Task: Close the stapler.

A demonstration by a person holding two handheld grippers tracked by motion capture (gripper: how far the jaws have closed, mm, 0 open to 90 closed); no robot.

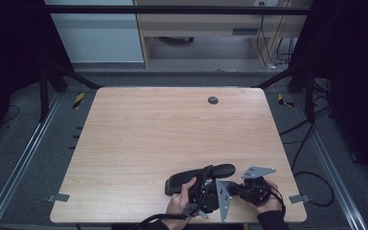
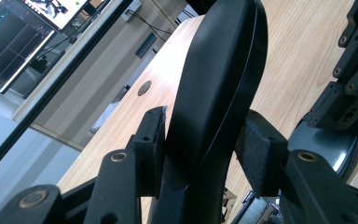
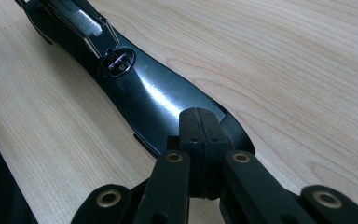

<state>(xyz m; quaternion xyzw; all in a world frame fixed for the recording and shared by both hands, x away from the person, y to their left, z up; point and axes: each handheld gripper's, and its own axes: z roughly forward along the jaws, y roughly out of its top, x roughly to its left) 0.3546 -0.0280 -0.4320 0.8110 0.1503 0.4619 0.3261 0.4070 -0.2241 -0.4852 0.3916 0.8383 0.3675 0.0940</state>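
Lying near the front edge of a light wooden table (image 1: 139, 139), a long black curved object (image 1: 201, 176), seemingly a chair armrest pad, is seen in the high view, between the person's two hands. The left gripper (image 2: 200, 154) is clamped across the object's body, one foam pad (image 2: 154, 140) pressed to each side. The right gripper (image 3: 199, 135) is held with its jaws closed pad to pad, nothing between them, tips just over the object's glossy underside; contact cannot be judged. A metal mounting slot (image 3: 117, 63) is seen farther along that underside in the right gripper view. A round grey cable grommet (image 1: 213, 100) is set in the table's far edge. Beyond the table, a wooden desk (image 1: 211, 24) and floor cables (image 1: 278, 52) are visible.
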